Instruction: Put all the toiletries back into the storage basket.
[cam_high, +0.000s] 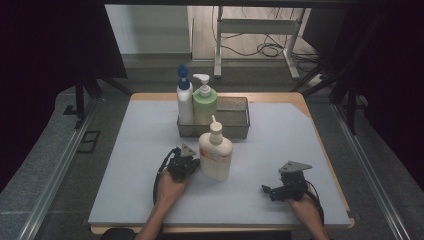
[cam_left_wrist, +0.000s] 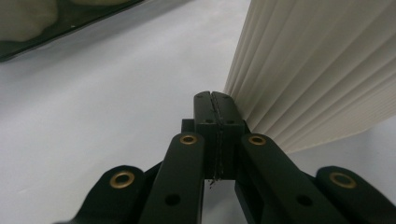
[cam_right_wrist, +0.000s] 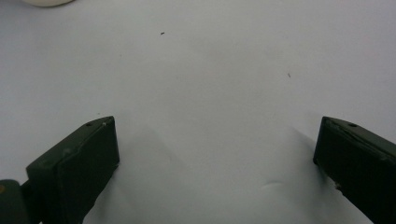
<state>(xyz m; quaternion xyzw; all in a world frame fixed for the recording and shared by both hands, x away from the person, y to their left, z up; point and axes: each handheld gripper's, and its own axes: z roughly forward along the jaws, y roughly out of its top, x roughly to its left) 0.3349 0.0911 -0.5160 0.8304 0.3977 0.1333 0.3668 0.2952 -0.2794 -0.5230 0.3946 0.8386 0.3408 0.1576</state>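
Note:
A white bottle with a nozzle cap (cam_high: 216, 154) stands upright on the pale mat, just in front of a wire basket (cam_high: 235, 127). My left gripper (cam_high: 194, 163) sits low on the mat at the bottle's left side. In the left gripper view its jaws (cam_left_wrist: 215, 100) are pressed together with nothing between them, and the bottle's ribbed white side (cam_left_wrist: 317, 70) rises close on their right. Whether the tips touch the bottle I cannot tell. My right gripper (cam_high: 265, 190) rests near the front right of the mat, open (cam_right_wrist: 217, 135), with bare mat between its fingers.
In the basket's left end stand a white bottle with a blue spray top (cam_high: 184, 97) and a green pump bottle (cam_high: 204, 102). The basket's dark rim (cam_left_wrist: 56, 28) lies at the upper left of the left gripper view. The mat (cam_high: 140, 165) covers the wooden table.

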